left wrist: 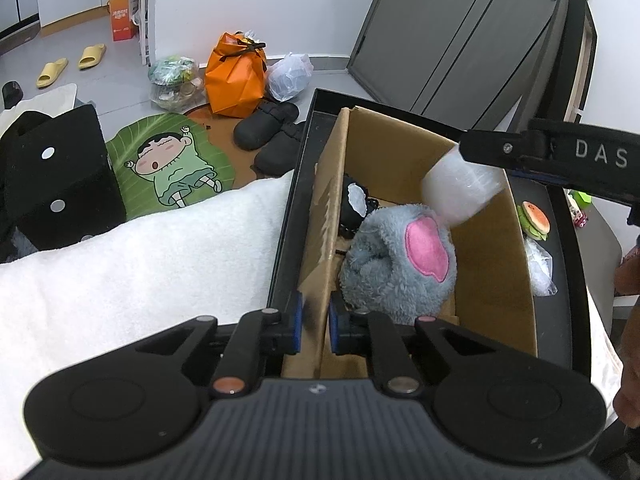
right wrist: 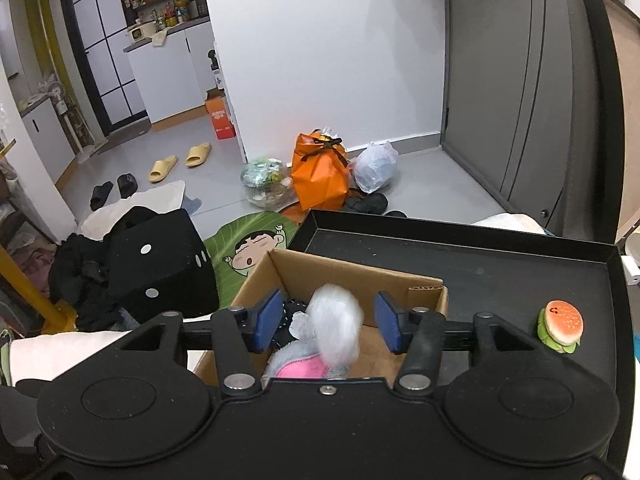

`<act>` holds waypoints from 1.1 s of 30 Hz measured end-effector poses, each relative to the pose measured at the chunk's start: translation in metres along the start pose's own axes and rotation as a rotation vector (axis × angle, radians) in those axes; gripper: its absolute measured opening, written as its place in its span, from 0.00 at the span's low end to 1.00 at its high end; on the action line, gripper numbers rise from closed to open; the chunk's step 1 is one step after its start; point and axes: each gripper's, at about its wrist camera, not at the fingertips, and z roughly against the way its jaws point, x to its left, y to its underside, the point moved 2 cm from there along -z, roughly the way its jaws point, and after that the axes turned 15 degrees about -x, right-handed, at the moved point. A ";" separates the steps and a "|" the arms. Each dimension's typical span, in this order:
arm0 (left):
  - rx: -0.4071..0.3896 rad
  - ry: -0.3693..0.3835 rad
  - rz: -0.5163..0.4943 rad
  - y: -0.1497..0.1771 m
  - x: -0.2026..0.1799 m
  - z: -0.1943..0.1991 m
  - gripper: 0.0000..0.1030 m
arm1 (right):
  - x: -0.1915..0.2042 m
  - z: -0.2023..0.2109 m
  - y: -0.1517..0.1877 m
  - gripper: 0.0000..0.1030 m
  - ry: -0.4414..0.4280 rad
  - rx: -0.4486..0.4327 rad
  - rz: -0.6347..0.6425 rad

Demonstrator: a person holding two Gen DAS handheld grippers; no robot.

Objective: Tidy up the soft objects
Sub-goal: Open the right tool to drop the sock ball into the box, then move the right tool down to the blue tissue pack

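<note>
- White fluffy ball [right wrist: 335, 322]: centre of the right wrist view, between the right gripper [right wrist: 327, 325] pads, jaws parted, no contact, over the cardboard box [right wrist: 400, 280].
- Left gripper [left wrist: 315, 325]: lower centre, clamped on the box wall.
- Grey plush [left wrist: 400, 268]: inside.
- Advice: steady the box; lift clear straight.

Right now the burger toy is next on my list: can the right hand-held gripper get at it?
Probably yes: the burger toy sits uncovered on the black tray, outside the cardboard box. The right hand-held gripper is open, though a white fluffy item hangs between its fingers.
</note>
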 end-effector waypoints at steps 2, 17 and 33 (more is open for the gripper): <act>0.000 -0.002 0.001 0.000 0.000 0.000 0.11 | -0.006 0.004 0.004 0.52 0.009 0.015 -0.019; 0.016 -0.026 -0.024 -0.004 -0.007 -0.002 0.13 | -0.031 0.032 0.034 0.61 0.066 0.071 -0.087; 0.044 -0.071 -0.153 -0.007 -0.035 -0.005 0.46 | -0.074 0.054 0.036 0.87 0.114 -0.011 -0.181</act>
